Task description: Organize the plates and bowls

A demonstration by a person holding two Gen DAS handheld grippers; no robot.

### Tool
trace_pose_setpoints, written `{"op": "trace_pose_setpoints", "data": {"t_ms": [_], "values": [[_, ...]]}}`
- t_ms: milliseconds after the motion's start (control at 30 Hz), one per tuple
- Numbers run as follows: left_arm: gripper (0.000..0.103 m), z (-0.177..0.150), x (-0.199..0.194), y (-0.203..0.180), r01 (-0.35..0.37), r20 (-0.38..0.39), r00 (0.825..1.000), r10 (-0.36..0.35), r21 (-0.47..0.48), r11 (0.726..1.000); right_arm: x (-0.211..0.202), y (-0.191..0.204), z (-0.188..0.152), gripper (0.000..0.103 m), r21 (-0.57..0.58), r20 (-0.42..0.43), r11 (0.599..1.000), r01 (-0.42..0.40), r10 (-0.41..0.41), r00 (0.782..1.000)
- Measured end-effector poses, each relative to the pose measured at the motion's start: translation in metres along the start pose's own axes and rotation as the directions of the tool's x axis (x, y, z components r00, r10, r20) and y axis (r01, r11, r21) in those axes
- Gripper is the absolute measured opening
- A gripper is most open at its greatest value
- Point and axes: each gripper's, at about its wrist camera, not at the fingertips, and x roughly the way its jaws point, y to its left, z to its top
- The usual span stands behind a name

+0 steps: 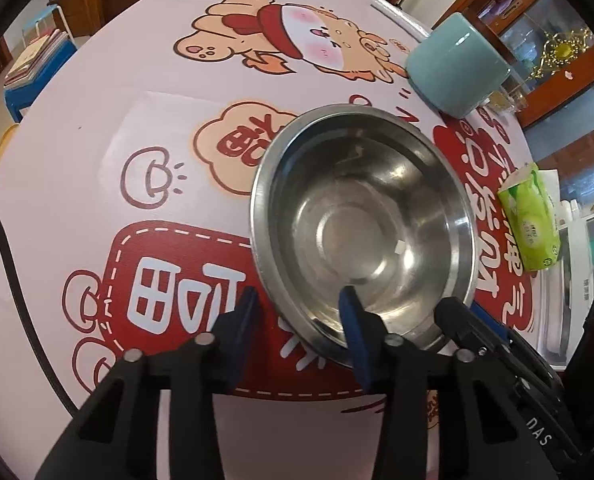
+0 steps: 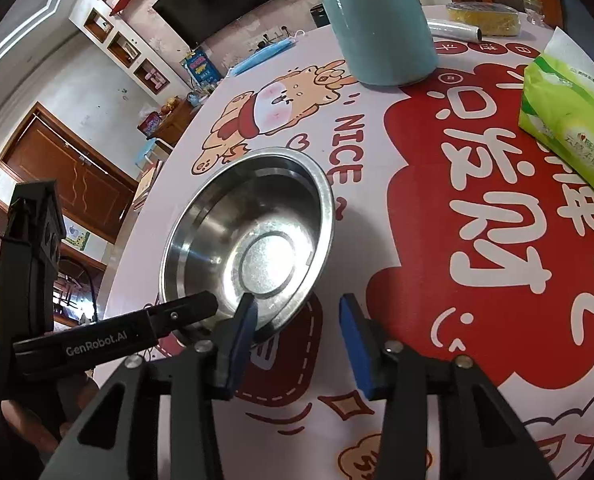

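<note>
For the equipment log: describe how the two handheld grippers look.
Both are matte black plastic with round silver screws. The left gripper and right gripper each carry two flat blue pads. White "GenRobot.AI" lettering marks the left one's side. A black cable trails beside it.

Around the steel bowl (image 1: pixel 363 224) the bench (image 1: pixel 109 92) lies bare on its left and far-left sides. On its far right stands a teal jar (image 1: pixel 455 66), and to its right lies a green tissue pack (image 1: pixel 531 218); both are well apart from the bowl.
</note>
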Motion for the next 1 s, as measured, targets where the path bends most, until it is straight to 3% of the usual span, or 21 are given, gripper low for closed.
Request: {"op": "trace_pose_setpoints", "data": {"t_ms": [167,600,1000], "values": [[0.023,-0.001,-0.001,-0.005,0.015,0.006,1.000,-0.015,0.029,0.999,0.001,0.005,0.000,0.022,-0.022,-0.004,1.000,0.004,-0.004,1.000],[0.023,-0.004,-0.016,-0.008,0.025,0.012,1.000,-0.025,0.055,0.998,-0.010,0.009,0.001,0.022,-0.014,0.007,1.000,0.012,-0.012,1.000],[0.024,-0.020,-0.068,-0.031,0.028,0.064,0.997,-0.037,0.123,0.992,-0.064,0.024,-0.005,0.022,-0.048,0.091,0.998,0.026,-0.022,0.996]]}}
